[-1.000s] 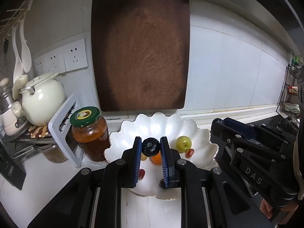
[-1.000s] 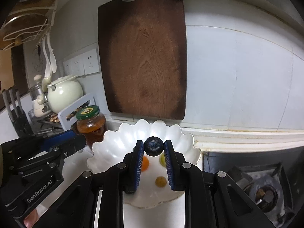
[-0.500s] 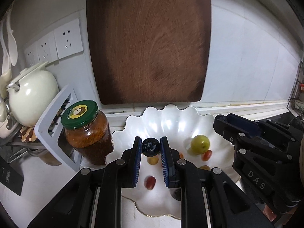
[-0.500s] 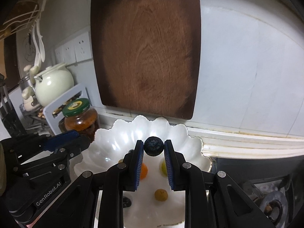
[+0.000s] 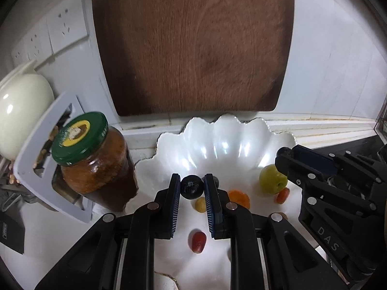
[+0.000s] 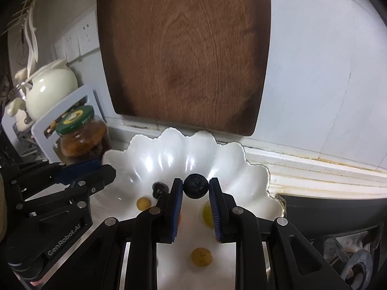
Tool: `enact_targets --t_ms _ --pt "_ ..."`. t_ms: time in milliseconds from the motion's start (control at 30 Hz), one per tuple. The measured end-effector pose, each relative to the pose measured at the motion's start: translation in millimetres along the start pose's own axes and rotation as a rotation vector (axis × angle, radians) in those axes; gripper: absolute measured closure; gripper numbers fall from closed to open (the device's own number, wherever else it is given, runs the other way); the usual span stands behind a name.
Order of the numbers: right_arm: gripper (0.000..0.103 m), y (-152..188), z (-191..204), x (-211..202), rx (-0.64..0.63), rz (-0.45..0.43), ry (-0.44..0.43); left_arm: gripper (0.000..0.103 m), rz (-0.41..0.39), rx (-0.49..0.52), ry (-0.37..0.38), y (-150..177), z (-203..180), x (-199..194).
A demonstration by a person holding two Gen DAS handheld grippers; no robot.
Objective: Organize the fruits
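Observation:
My left gripper (image 5: pixel 192 188) is shut on a dark blueberry (image 5: pixel 191 186) and holds it over the near left part of a white scalloped bowl (image 5: pixel 217 140). My right gripper (image 6: pixel 195 186) is shut on another dark blueberry (image 6: pixel 195 185) over the same bowl (image 6: pixel 169 149). In the bowl lie a green fruit (image 5: pixel 272 179), an orange fruit (image 5: pixel 239 197), a small yellow fruit (image 5: pixel 200 205), red cherry tomatoes (image 5: pixel 198 241) and a loose blueberry (image 6: pixel 159 188). Each gripper shows in the other's view, the right one (image 5: pixel 283 154) and the left one (image 6: pixel 106 169).
A jar with a green lid (image 5: pixel 94 159) stands just left of the bowl. A grey rack (image 5: pixel 48 154) and a cream teapot (image 5: pixel 21 111) are further left. A dark wooden cutting board (image 5: pixel 193 43) leans on the wall behind. A stove burner (image 6: pixel 355 265) is at right.
Both grippers have moved forward and lower over the bowl, each still holding its blueberry. The bowl and cutting board look larger and closer.

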State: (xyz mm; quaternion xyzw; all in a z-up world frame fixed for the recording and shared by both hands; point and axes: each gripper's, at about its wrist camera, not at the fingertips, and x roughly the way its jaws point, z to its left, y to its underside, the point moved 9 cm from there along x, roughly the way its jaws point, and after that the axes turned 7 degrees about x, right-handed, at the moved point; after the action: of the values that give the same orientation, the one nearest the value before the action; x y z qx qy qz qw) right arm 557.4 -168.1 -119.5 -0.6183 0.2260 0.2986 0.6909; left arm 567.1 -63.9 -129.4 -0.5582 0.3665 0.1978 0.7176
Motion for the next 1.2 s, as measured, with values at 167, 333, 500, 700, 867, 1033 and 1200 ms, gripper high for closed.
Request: enact_targets --t_ms 167,333,500,700,867,1033,1200 --pt "0.075 2 -1 7 0.0 0.024 0.01 0.074 0.006 0.003 -0.004 1 0 6" --pt "0.067 4 -5 5 0.02 0.029 0.026 0.061 -0.005 0.012 -0.026 1 2 0" --pt "0.066 8 -7 -7 0.043 0.024 0.031 0.046 -0.021 0.017 -0.061 5 7 -15" --pt "0.052 13 -8 -36 0.058 -0.023 0.062 0.035 -0.081 0.041 -0.132 8 14 -46" --pt "0.043 18 -9 -64 0.081 -0.066 0.078 0.029 -0.137 0.058 -0.15 13 11 -81" --pt "0.036 20 -14 -102 0.105 -0.125 0.094 0.023 -0.171 0.036 -0.156 18 9 -114" --pt "0.033 23 -19 -142 0.107 -0.18 0.112 0.018 -0.204 -0.005 -0.152 28 2 -148"
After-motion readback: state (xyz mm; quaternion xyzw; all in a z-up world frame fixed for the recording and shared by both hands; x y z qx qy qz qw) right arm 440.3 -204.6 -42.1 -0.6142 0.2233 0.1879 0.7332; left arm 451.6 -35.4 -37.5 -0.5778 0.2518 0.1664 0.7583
